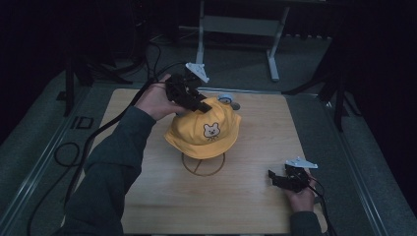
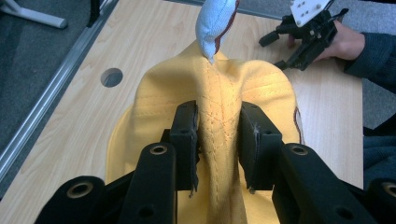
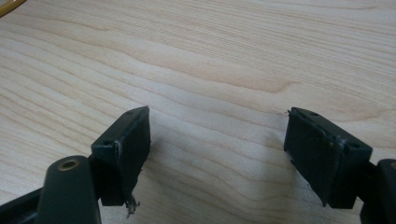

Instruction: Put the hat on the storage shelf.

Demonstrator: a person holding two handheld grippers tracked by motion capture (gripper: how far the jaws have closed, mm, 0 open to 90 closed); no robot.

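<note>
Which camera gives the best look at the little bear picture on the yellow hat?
The high view: the bear face faces that camera on the yellow hat. The left gripper view looks along the hat's back, its fabric bunched between the left claw.

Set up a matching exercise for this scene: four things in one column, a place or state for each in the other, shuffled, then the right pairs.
Things:
1. hat
2. left gripper
3. right gripper
4. wire stand

Places or states:
a. jaws wide apart over bare wood
b. yellow, with a bear face
c. ring base under the hat
d. jaws on either side of a fold of yellow cloth

Pairs: 1-b, 2-d, 3-a, 4-c
</note>
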